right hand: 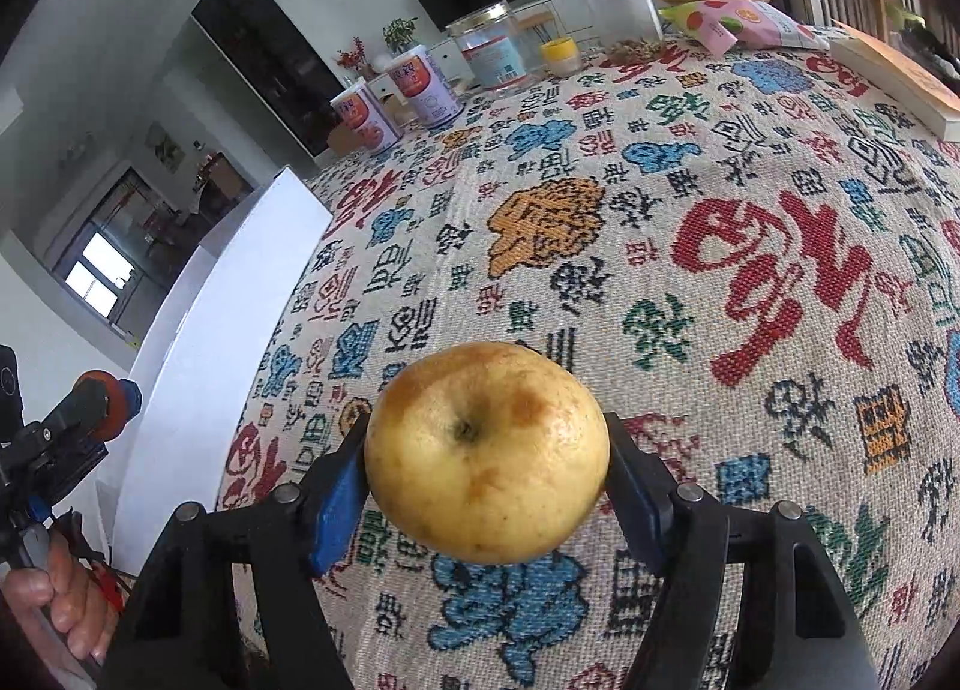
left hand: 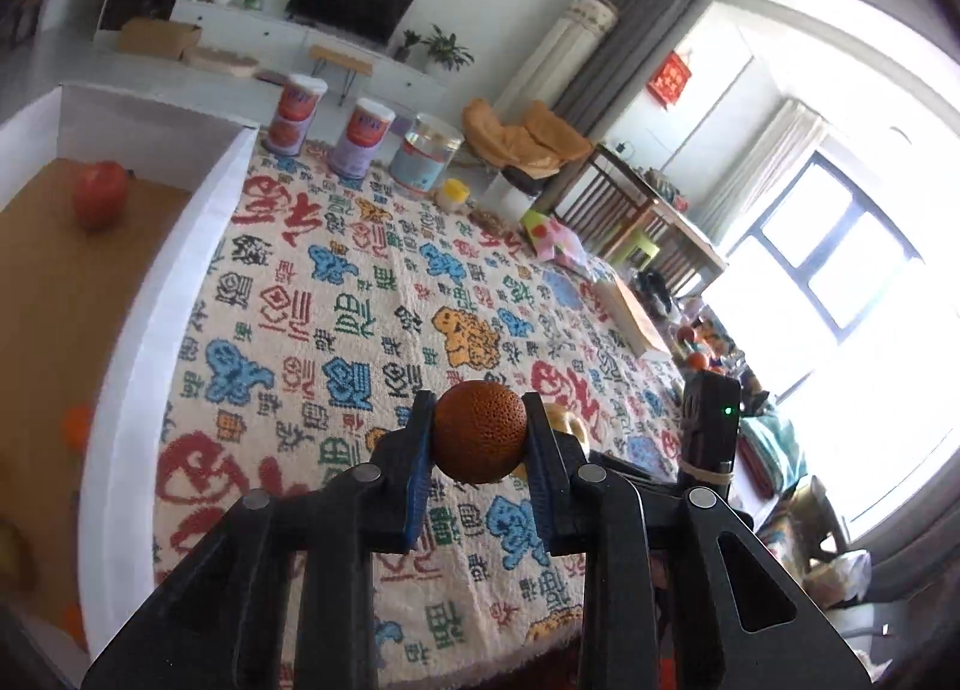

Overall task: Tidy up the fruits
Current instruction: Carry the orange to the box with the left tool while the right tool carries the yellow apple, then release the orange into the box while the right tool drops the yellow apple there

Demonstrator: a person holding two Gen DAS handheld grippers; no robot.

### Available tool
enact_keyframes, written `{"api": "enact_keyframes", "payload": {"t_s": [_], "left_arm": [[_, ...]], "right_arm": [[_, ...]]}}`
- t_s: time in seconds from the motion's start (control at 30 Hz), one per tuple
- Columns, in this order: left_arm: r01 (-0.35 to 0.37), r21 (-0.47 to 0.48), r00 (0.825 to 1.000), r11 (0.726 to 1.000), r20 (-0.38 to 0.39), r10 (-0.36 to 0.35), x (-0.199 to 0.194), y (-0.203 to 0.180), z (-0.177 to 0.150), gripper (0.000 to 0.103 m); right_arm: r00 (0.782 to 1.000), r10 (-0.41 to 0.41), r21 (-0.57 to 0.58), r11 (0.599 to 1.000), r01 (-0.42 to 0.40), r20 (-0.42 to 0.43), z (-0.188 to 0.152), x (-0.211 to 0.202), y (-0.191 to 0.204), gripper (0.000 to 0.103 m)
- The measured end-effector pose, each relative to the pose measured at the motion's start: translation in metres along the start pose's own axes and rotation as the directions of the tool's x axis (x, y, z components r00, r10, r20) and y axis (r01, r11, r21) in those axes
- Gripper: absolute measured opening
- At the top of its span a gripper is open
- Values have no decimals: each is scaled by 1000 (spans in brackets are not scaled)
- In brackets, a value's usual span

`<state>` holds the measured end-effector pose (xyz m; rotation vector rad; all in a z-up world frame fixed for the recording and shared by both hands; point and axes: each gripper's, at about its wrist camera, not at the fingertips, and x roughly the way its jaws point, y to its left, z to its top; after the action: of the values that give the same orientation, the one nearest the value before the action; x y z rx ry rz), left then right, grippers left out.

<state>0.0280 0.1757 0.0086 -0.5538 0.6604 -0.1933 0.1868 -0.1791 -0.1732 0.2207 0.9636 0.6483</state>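
2 fruits gripped, both held above the patterned cloth [right hand: 690, 198].
A pitted orange ball [left hand: 479, 431] is clamped by the left gripper [left hand: 479, 438]; a yellow apple [right hand: 486, 453] is pinched by the right gripper [right hand: 487, 468].

Woven cloth, pitted and smooth fruit skins, matt plastic.
A coarse woven patterned tablecloth [right hand: 690, 198] is seen; the round orange-brown fruit [left hand: 479, 431] is rough and pitted, the yellow apple [right hand: 486, 453] smooth, faintly glossy; black gripper fingers [left hand: 420, 450] look matt plastic.

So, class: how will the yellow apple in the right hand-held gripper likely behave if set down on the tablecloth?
The yellow apple looks round, so it may roll. Its skin looks smooth, maybe slippery. The woven tablecloth probably slows it.
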Motion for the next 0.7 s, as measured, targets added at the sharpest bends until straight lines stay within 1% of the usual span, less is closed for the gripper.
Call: {"api": "enact_keyframes", "payload": {"t_s": [0.03, 0.1, 0.13, 0.17, 0.2, 0.27, 0.33, 0.37, 0.4, 0.47, 0.5, 0.53, 0.57, 0.6, 0.67, 0.7], "left_arm": [[-42, -20, 999, 999, 33, 42, -22, 12, 10, 28], [-138, -65, 988, 988, 66, 142, -49, 41, 27, 28], [-198, -92, 976, 976, 69, 205, -57, 61, 34, 28], [-261, -124, 961, 957, 55, 270, -59, 81, 38, 28], [-311, -164, 947, 936, 28, 319, -58, 103, 40, 28], [-386, -231, 922, 893, -58, 383, -45, 145, 39, 28], [-435, -281, 900, 855, -142, 412, -27, 180, 31, 29], [-464, -293, 885, 836, -181, 429, -19, 192, 28, 29], [-482, -308, 875, 820, -214, 434, -12, 203, 24, 29], [-482, -349, 873, 803, -261, 411, -5, 216, 19, 30], [-477, -355, 876, 804, -261, 405, -6, 218, 19, 36], [-477, -350, 877, 807, -247, 412, -8, 216, 19, 41], [-489, -334, 871, 806, -234, 432, -10, 213, 20, 58], [-501, -317, 865, 805, -217, 453, -13, 209, 20, 70], [-502, -290, 865, 814, -180, 469, -19, 200, 18, 72], [-503, -273, 864, 820, -153, 479, -23, 193, 18, 73]], "right_arm": [[999, 50, -50, 997, -51, -12, 5, 2, 30, 71], [989, 142, -158, 977, -147, -42, 16, 8, 93, 71], [982, 180, -208, 960, -188, -61, 22, 12, 125, 71], [974, 212, -255, 940, -226, -82, 28, 18, 156, 71], [966, 237, -299, 919, -258, -106, 34, 25, 186, 71], [956, 251, -379, 879, -291, -151, 42, 46, 242, 71], [955, 223, -438, 852, -288, -195, 47, 75, 287, 71], [955, 201, -456, 844, -282, -218, 49, 91, 303, 71], [955, 172, -476, 837, -271, -243, 51, 109, 317, 71], [958, 104, -511, 828, -233, -268, 51, 140, 335, 71], [958, 70, -527, 823, -212, -277, 49, 154, 341, 71], [959, 38, -539, 820, -192, -282, 48, 167, 344, 71], [957, 14, -545, 819, -177, -290, 46, 178, 345, 71], [955, -7, -547, 821, -165, -297, 44, 188, 344, 71], [954, -30, -540, 830, -143, -299, 43, 199, 340, 72], [960, -18, -531, 836, -140, -281, 44, 199, 337, 72]]}}
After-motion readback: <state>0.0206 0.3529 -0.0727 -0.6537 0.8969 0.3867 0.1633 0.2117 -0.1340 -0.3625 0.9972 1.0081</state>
